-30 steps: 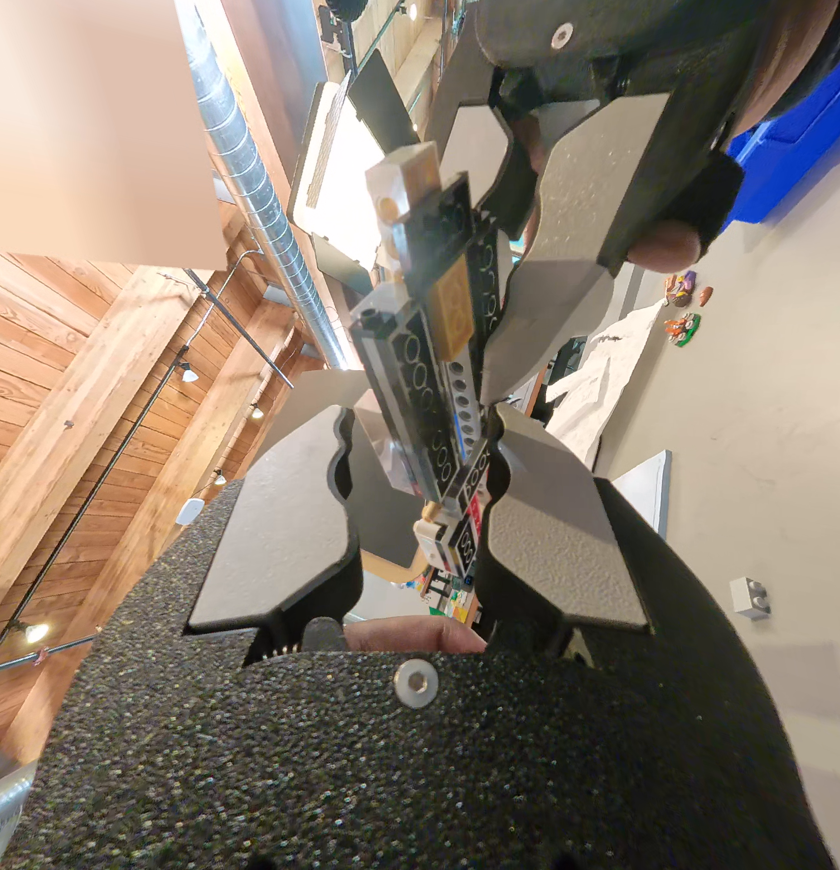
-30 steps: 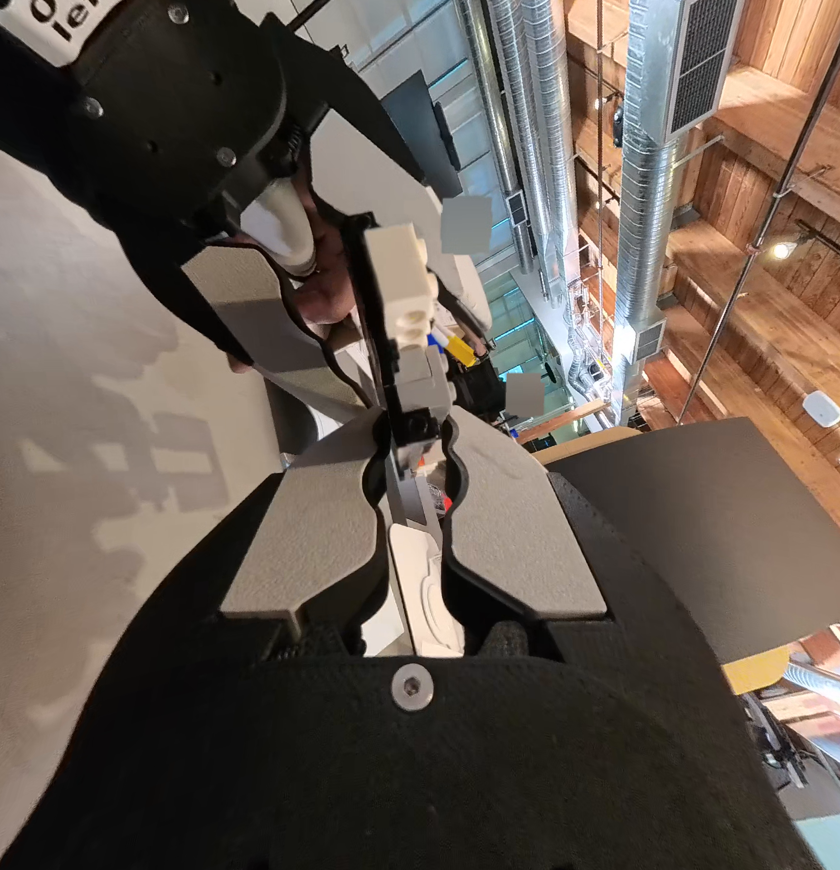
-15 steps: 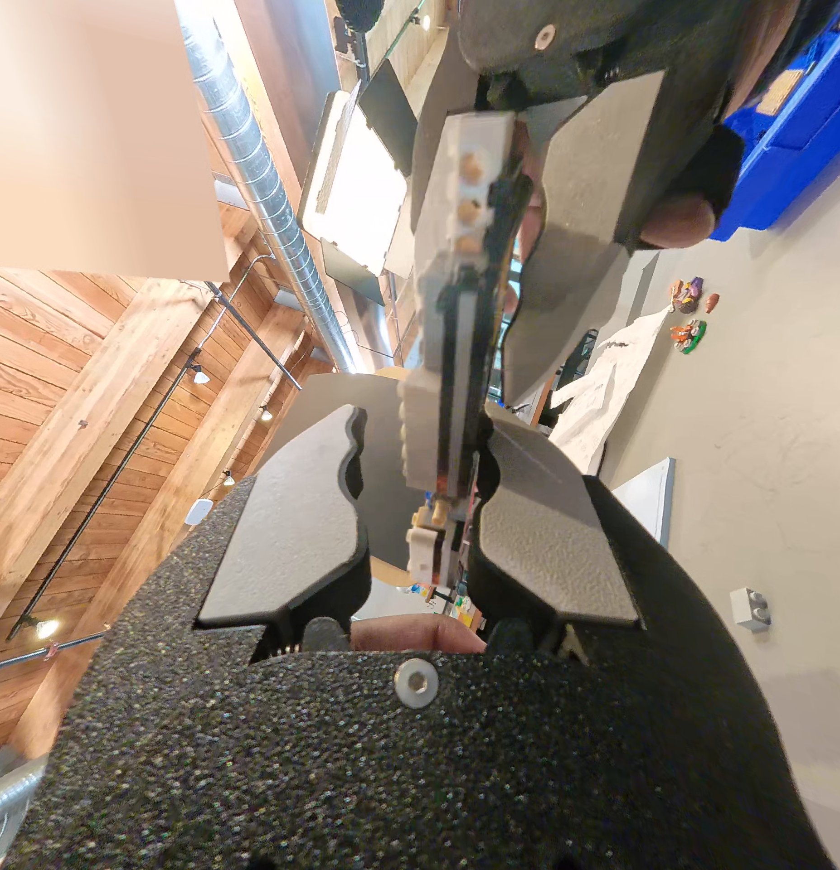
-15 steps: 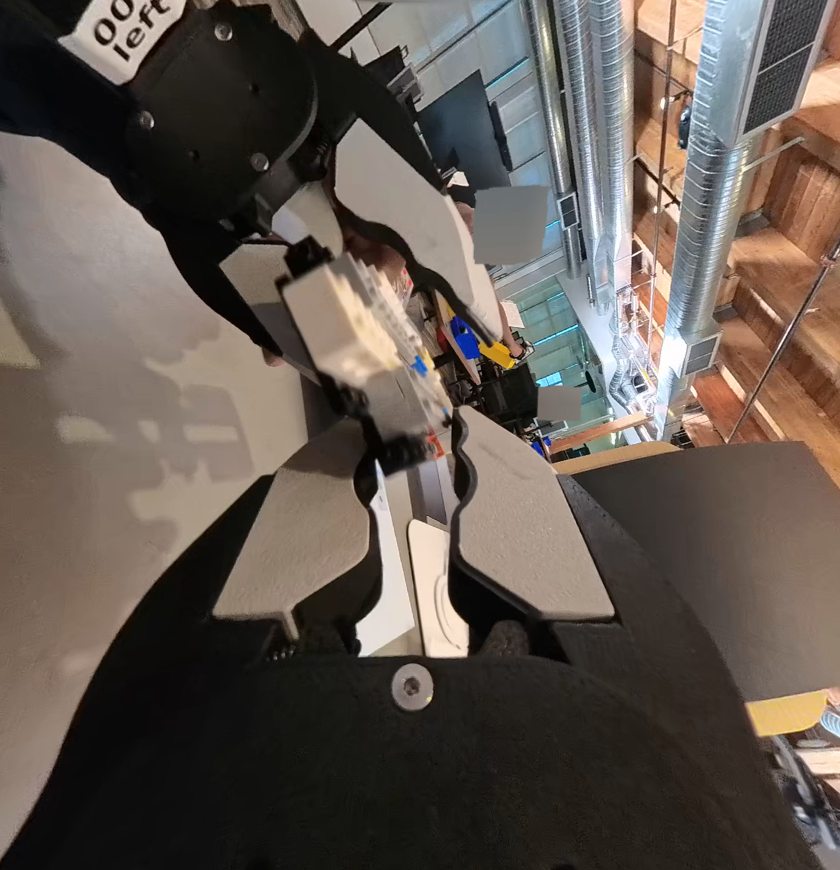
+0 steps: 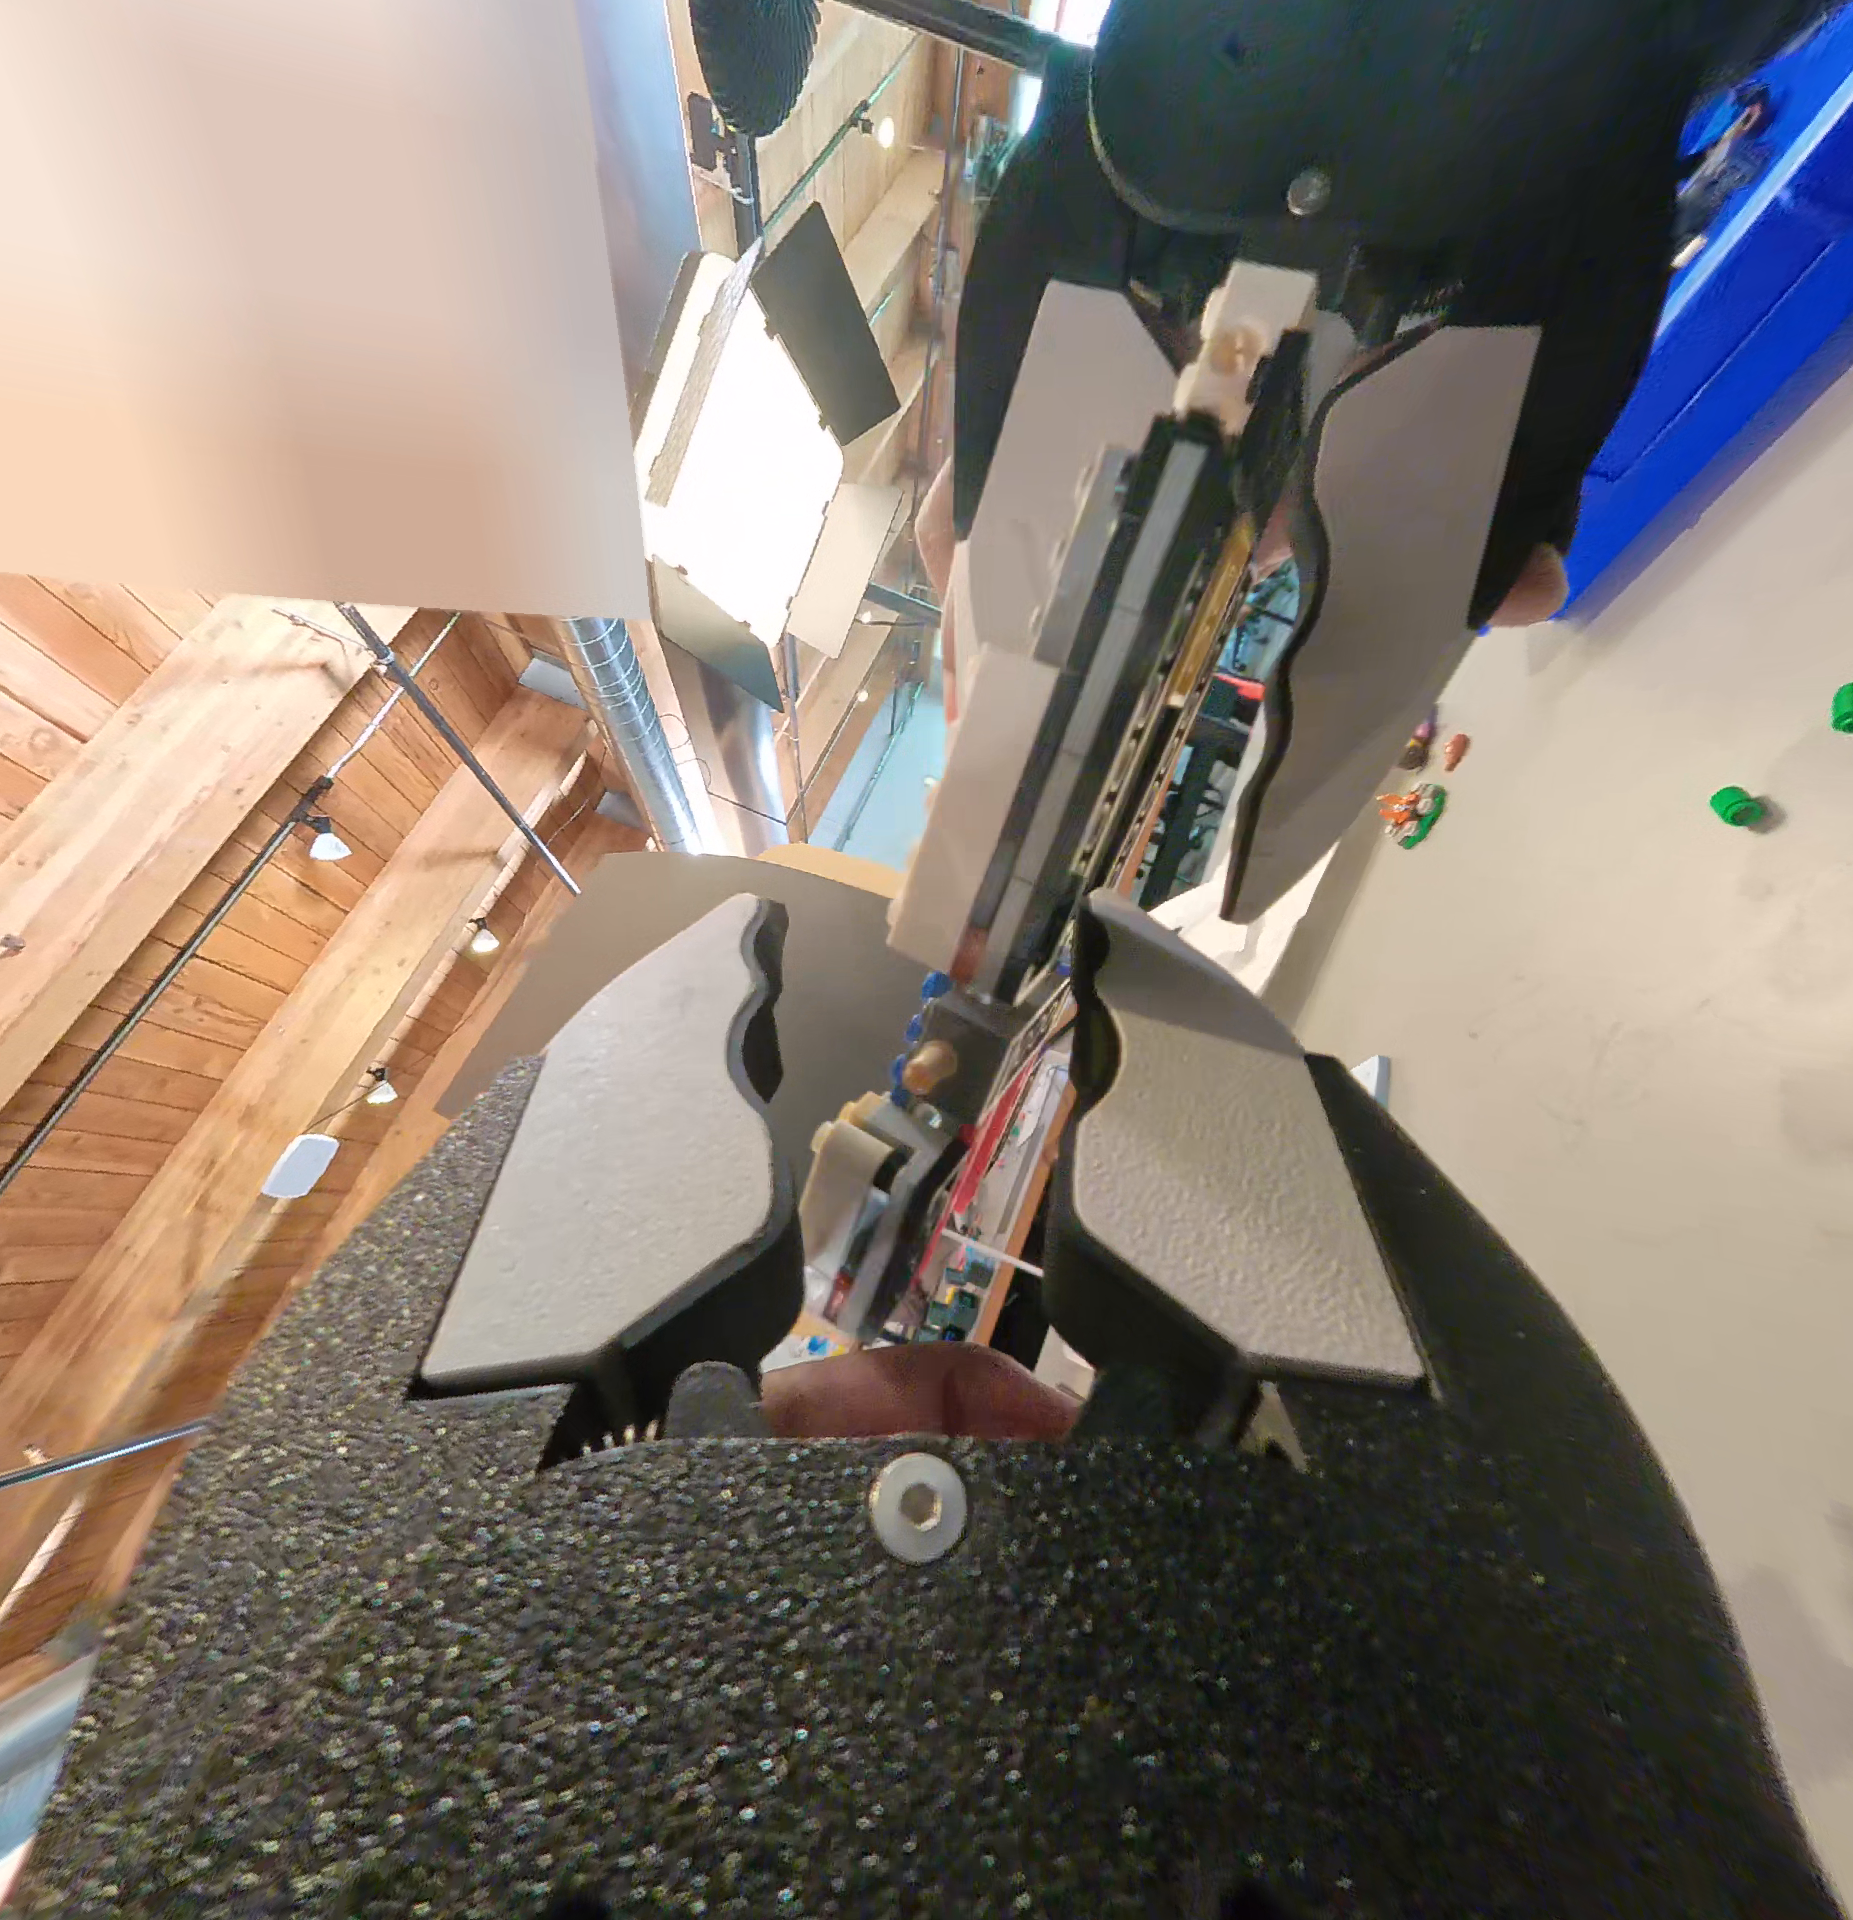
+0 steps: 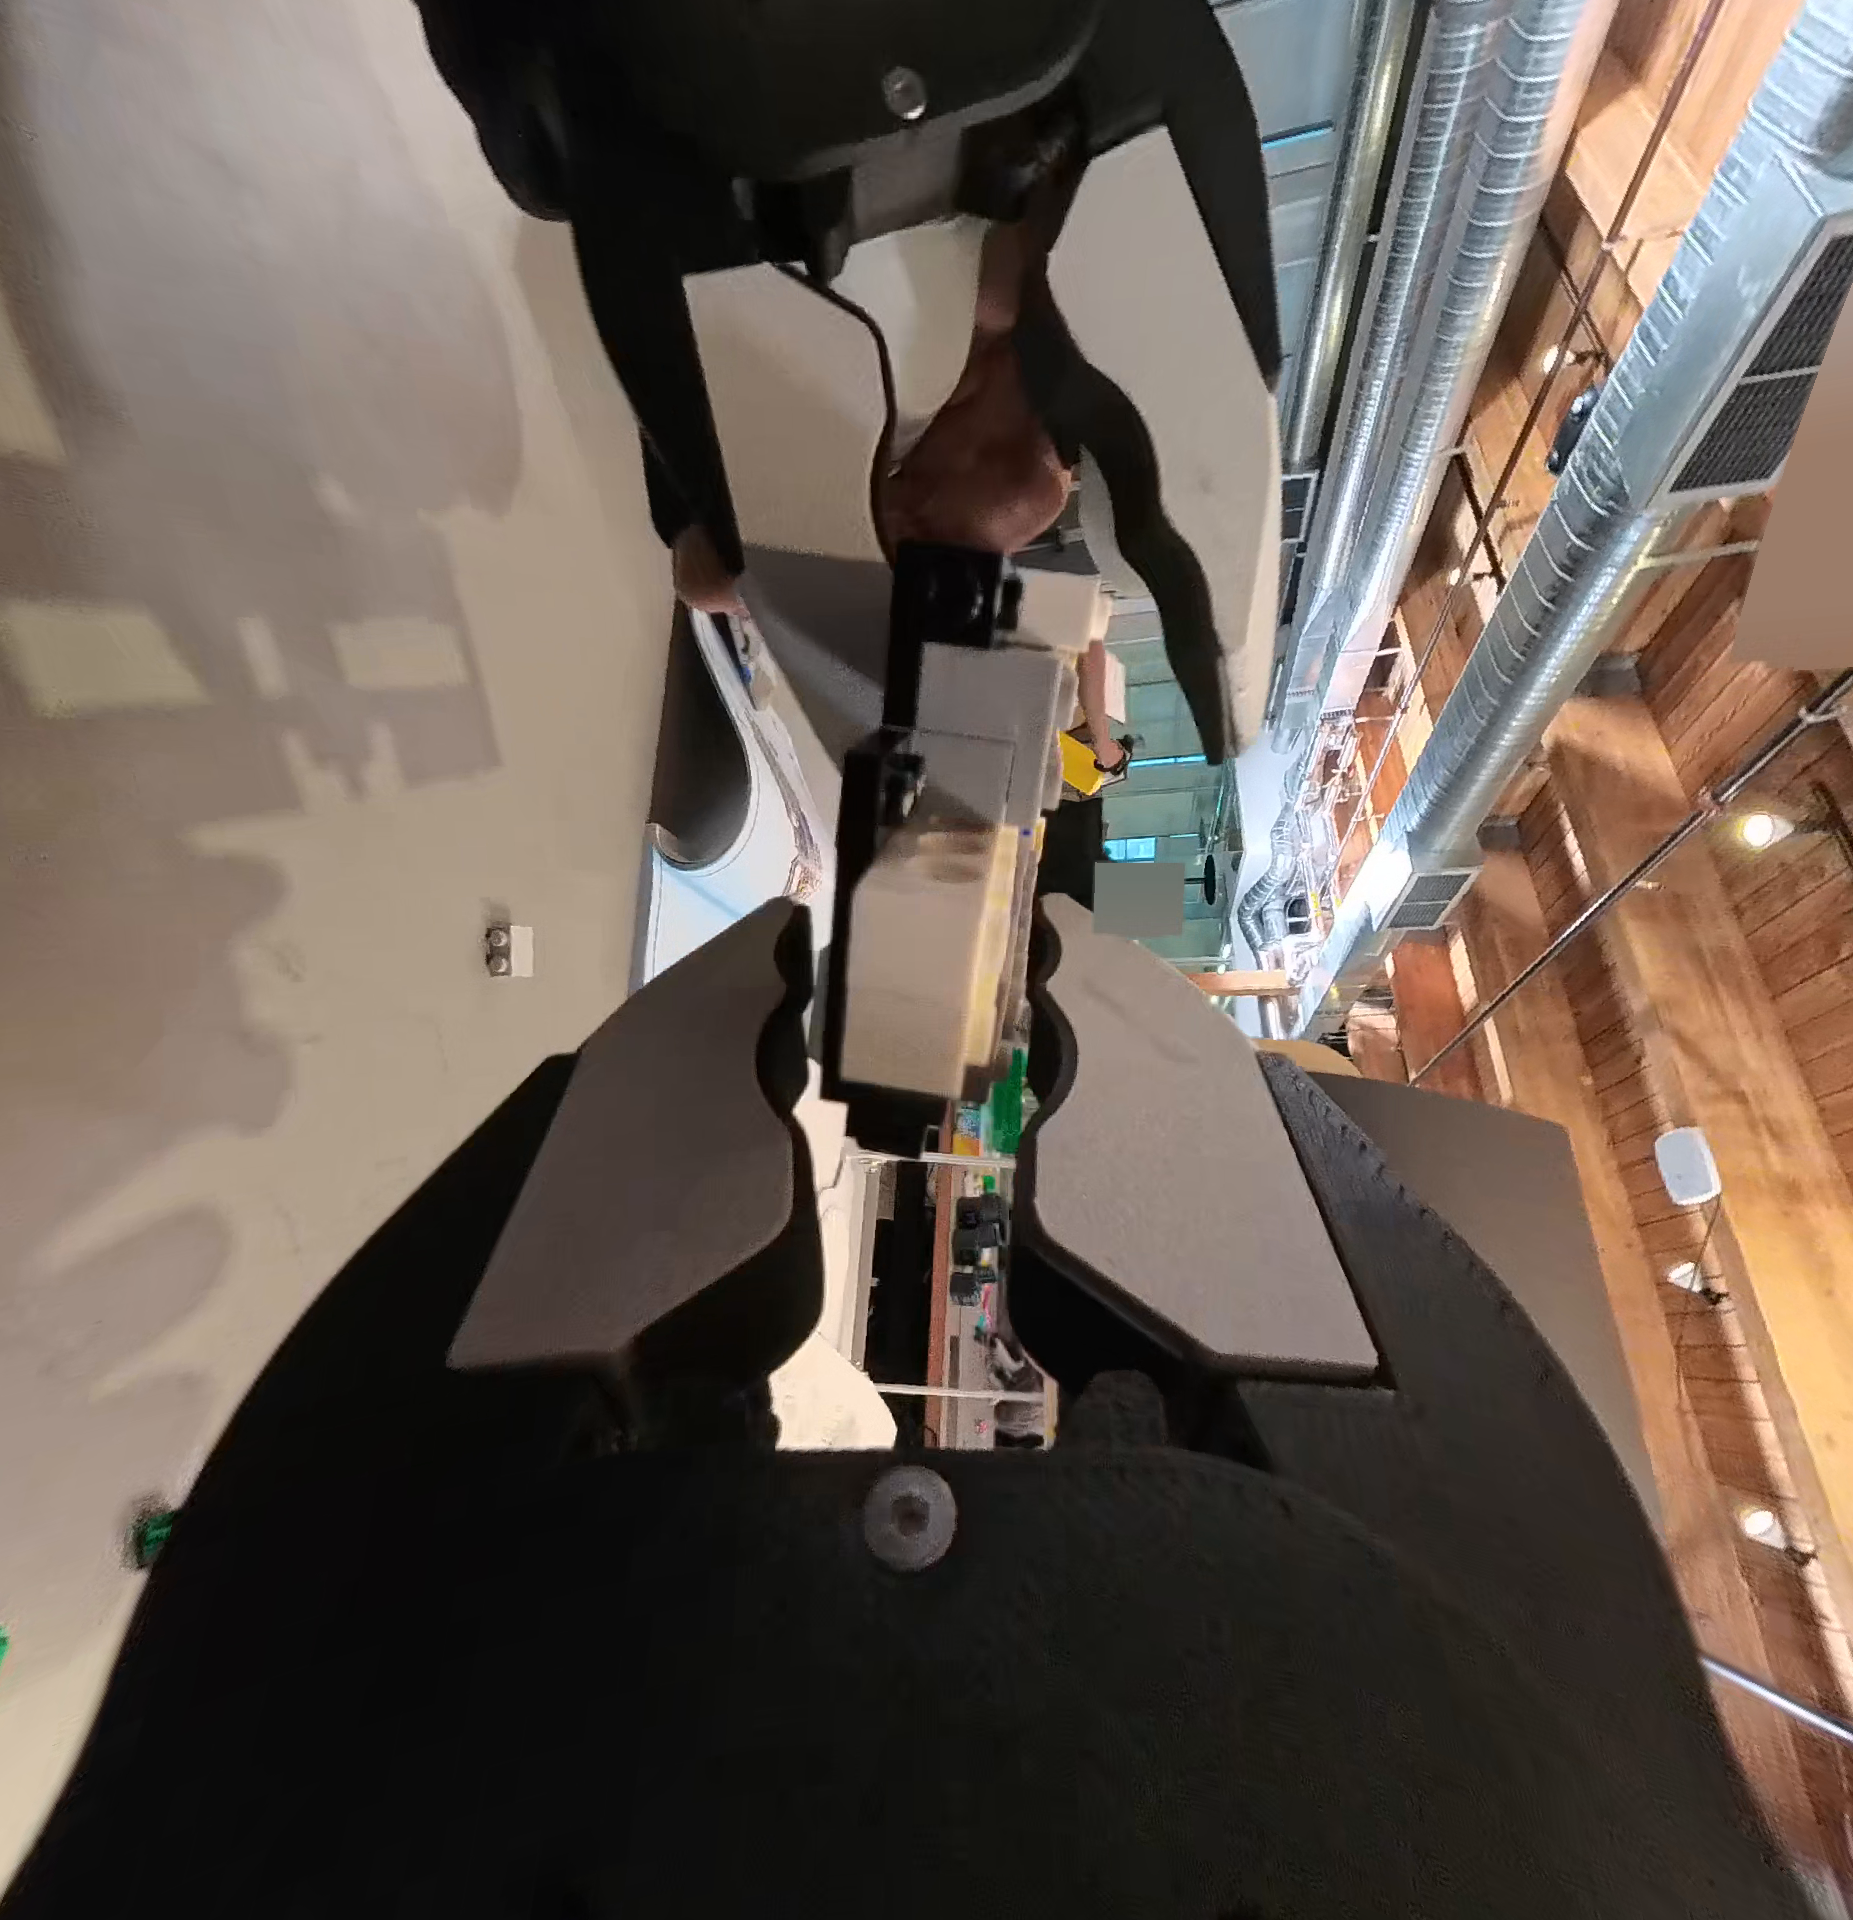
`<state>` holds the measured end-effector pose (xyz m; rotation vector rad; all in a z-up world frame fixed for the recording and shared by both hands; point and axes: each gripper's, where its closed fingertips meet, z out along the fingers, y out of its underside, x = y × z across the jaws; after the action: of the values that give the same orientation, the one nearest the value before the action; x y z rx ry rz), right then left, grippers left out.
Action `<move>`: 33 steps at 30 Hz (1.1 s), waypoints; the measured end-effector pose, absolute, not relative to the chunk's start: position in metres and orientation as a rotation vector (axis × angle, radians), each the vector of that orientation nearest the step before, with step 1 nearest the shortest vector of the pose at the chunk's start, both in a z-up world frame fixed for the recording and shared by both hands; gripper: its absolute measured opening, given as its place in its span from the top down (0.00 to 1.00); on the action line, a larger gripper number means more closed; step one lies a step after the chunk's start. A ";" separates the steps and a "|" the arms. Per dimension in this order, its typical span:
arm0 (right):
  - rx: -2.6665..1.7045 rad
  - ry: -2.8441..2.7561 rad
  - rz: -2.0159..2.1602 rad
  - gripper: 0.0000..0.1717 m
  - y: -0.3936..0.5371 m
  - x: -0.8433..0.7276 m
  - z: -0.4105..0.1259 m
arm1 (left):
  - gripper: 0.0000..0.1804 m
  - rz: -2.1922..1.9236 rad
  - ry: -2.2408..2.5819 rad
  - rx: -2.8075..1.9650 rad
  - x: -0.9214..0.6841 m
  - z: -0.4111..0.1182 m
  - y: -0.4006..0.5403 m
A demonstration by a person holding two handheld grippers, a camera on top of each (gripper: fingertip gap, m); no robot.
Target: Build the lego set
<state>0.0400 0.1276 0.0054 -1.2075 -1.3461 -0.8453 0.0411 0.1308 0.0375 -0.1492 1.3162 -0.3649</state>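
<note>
Bright daylight plus ceiling spotlights (image 5: pixel 330 847); soft shadows fall on the pale surface (image 6: pixel 278 727). Fisheye bending at edges; the brick model (image 6: pixel 932 935) is motion-blurred.

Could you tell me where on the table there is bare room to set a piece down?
Bare table lies below the green studs, right of the left gripper; more lies left of the grey brick in the right wrist view. It is crowded between both jaws, around the brick assembly.
</note>
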 end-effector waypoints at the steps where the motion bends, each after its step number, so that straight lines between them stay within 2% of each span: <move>1: -1.203 -1.359 -0.847 0.77 0.127 0.039 0.004 | 0.70 -0.373 1.327 -0.149 0.041 0.036 0.130; 14: -1.142 -1.502 -0.857 0.70 0.116 0.035 -0.007 | 0.68 -0.454 1.383 -0.153 0.042 0.031 0.120; 20: -1.183 -1.515 -0.822 0.72 0.114 0.035 -0.012 | 0.65 -0.472 1.407 -0.157 0.044 0.025 0.118; 33: -1.173 -1.542 -0.841 0.82 0.112 0.033 -0.016 | 0.66 -0.484 1.494 -0.138 0.045 0.013 0.112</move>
<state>0.0331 0.1124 -0.0160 -1.1734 -1.5419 -0.8413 0.0449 0.1121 0.0135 -0.1381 1.4939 -0.4840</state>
